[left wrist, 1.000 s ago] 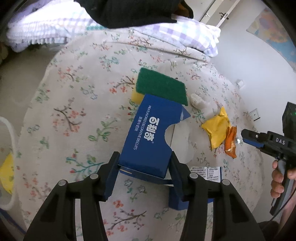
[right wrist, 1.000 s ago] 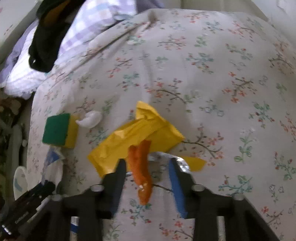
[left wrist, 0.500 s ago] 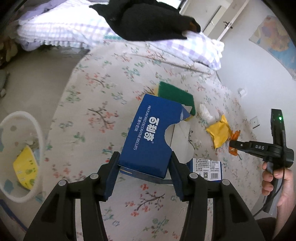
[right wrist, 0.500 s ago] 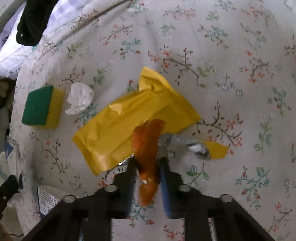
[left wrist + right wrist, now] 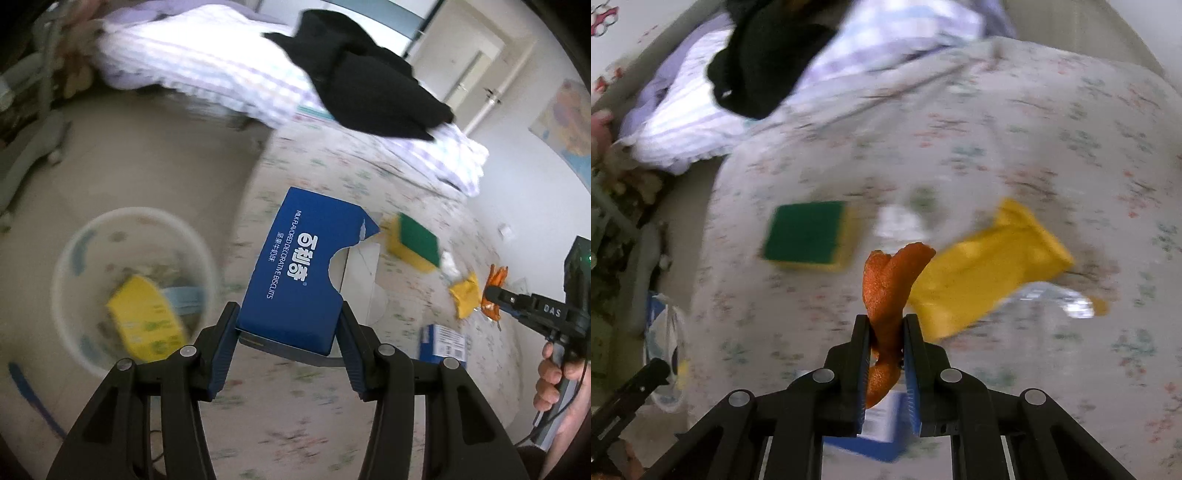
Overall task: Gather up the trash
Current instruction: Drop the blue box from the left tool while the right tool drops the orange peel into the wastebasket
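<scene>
My left gripper (image 5: pixel 288 332) is shut on a blue biscuit box (image 5: pixel 303 269) and holds it in the air near the bed's edge, right of a white trash bin (image 5: pixel 70 258) on the floor. The bin holds a yellow packet (image 5: pixel 146 319). My right gripper (image 5: pixel 885 325) is shut on an orange peel (image 5: pixel 890 280), lifted above the floral bedspread (image 5: pixel 997 147); it also shows in the left wrist view (image 5: pixel 495 295). A yellow wrapper (image 5: pixel 990 269), a green and yellow sponge (image 5: pixel 809 234), a white tissue (image 5: pixel 450 262) and a small blue box (image 5: pixel 443 341) lie on the bed.
A black garment (image 5: pixel 369 85) lies on a checked quilt (image 5: pixel 207 62) at the head of the bed. A silver foil scrap (image 5: pixel 1067 299) lies beside the yellow wrapper. Bare floor (image 5: pixel 147 158) surrounds the bin.
My left gripper has carried the blue box left, off the bed toward the bin. My right gripper has shut on the orange peel and lifted it off the bedspread.
</scene>
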A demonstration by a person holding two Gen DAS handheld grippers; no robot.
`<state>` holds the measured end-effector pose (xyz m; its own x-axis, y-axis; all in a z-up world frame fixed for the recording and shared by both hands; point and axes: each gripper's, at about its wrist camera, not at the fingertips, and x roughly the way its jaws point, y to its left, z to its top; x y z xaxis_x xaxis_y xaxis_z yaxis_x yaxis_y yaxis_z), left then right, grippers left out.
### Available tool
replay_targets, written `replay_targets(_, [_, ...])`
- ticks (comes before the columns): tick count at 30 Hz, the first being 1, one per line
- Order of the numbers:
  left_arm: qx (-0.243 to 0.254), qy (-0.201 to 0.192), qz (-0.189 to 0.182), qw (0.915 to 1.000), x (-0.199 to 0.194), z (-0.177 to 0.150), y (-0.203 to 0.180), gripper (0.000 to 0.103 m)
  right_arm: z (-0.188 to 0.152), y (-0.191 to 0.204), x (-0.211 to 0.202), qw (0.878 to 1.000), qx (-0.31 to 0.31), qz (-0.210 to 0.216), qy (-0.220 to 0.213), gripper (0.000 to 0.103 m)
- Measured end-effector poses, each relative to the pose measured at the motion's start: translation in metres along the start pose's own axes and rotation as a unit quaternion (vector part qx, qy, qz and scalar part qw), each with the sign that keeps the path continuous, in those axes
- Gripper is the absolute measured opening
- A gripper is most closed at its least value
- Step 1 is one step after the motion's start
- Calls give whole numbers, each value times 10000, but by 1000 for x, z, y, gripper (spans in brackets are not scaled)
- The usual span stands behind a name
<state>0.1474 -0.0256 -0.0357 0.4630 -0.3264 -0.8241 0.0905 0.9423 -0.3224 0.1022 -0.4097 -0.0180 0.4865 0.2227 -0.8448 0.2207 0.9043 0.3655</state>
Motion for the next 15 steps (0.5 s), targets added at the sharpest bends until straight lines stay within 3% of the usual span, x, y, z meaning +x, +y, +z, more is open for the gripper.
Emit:
replay_targets(9, [-653, -60, 517, 9965, -22, -5, 85, 55, -11, 98, 34, 9968, -647, 429, 194, 15])
replay_targets(15, [-869, -104, 651, 9940, -27, -6, 119, 55, -20, 149, 58, 9927, -1036, 543, 310, 15])
